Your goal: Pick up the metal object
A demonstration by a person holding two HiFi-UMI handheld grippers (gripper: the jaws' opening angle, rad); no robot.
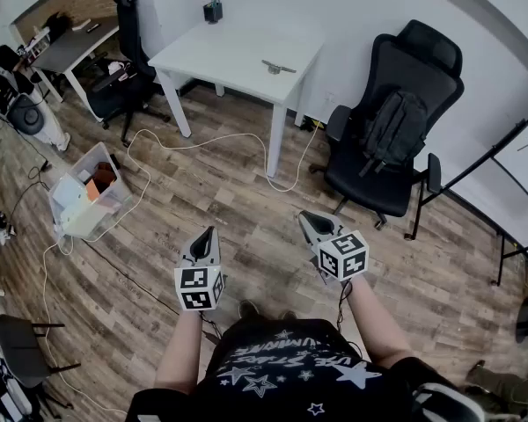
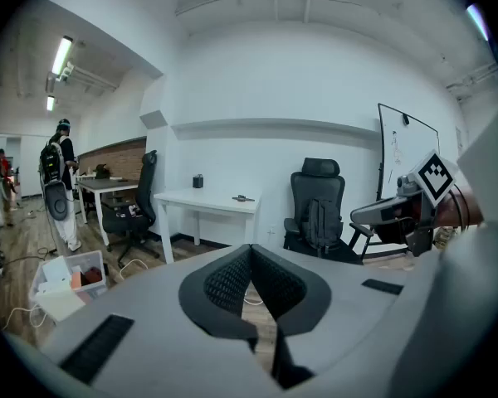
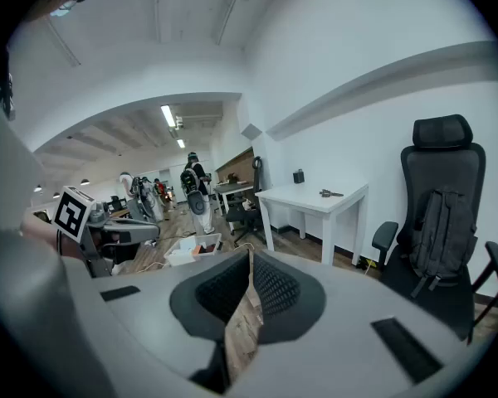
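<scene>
The left gripper (image 1: 210, 233) and right gripper (image 1: 307, 219) are closed, empty.

The metal object (image 1: 278, 67) is small, grey and dull-shining, long and low in shape, with thin ends reaching out from a thicker middle. It lies flat on the white table (image 1: 224, 55), on the right part of the top, near the edge. Finer detail is too small to tell.

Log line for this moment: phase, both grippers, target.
phase: pre-approach | left gripper: shut, empty | right gripper: shut, empty | metal object: lying on white table, untouched, well ahead of both grippers
</scene>
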